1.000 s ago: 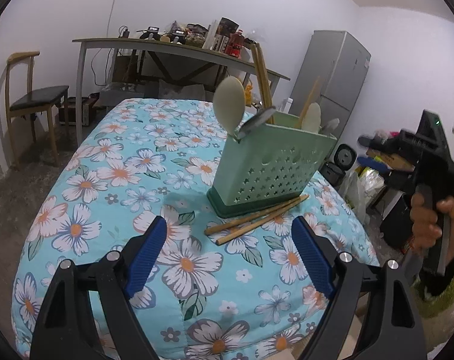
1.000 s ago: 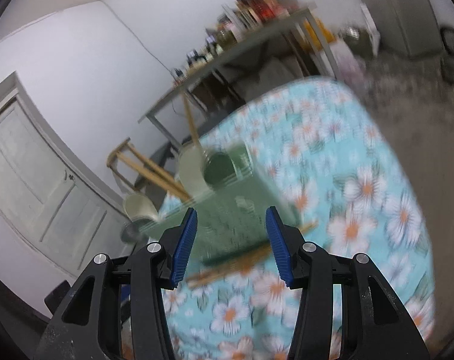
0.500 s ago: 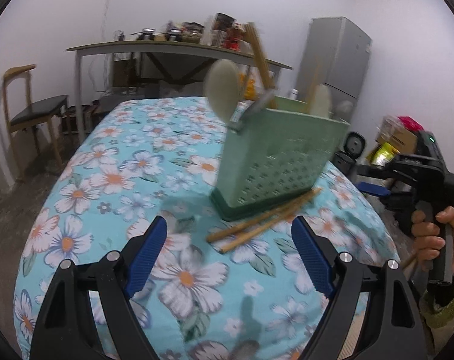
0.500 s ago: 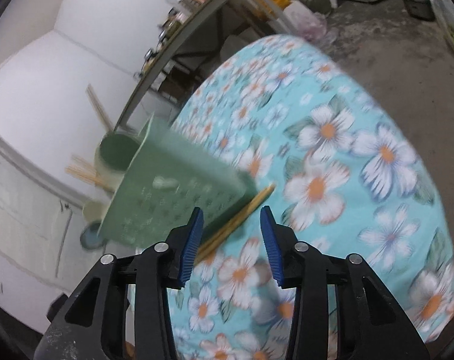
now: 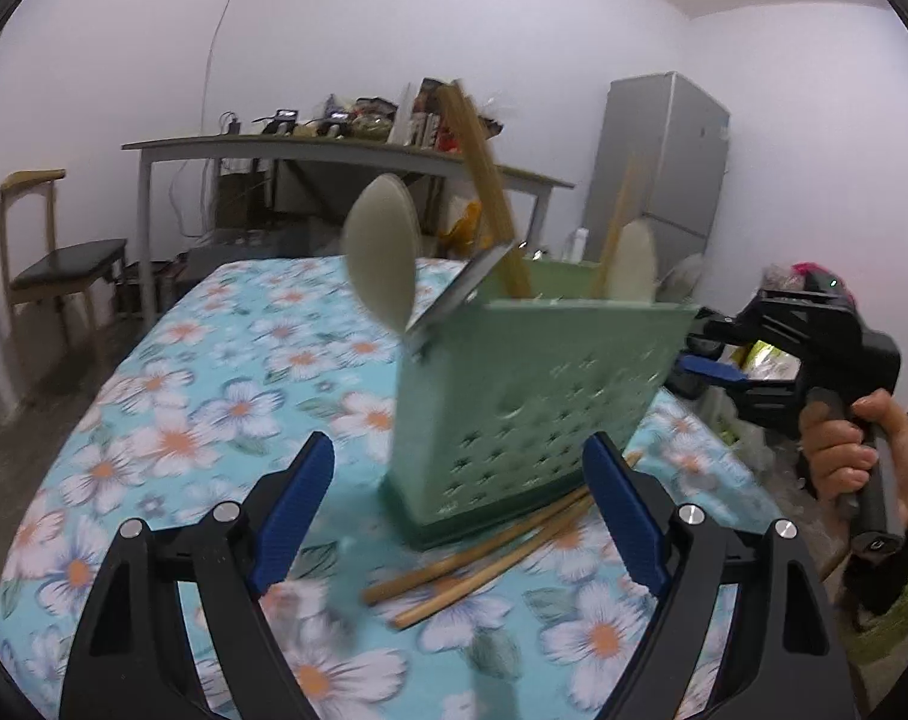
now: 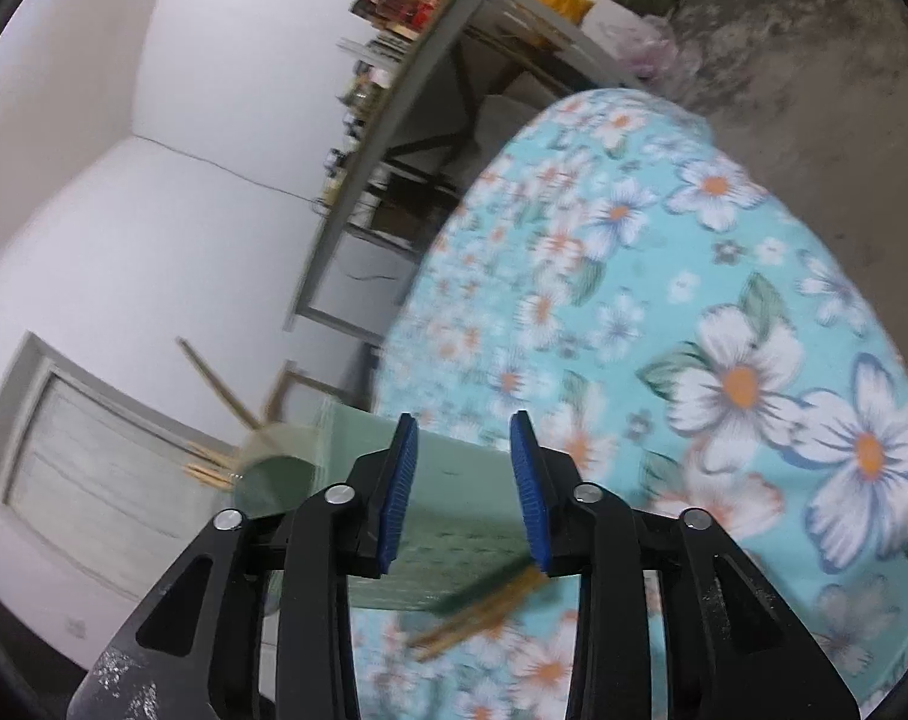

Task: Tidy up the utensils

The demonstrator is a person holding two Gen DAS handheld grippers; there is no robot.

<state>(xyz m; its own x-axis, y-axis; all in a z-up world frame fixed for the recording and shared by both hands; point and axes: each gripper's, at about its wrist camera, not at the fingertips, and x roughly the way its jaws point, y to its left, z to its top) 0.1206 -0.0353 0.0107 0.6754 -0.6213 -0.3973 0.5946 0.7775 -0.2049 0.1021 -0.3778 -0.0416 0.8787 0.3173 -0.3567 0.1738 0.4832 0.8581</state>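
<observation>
Left wrist view: the left gripper hangs with jaws wide apart and empty over the floral-clothed bench, facing the green utensil holder. The holder stands on the bench with spoons and chopsticks inside; two loose chopsticks lie at its base. The right gripper, jaws part-closed and gripping nothing, has just been narrowing beside the holder.
</observation>
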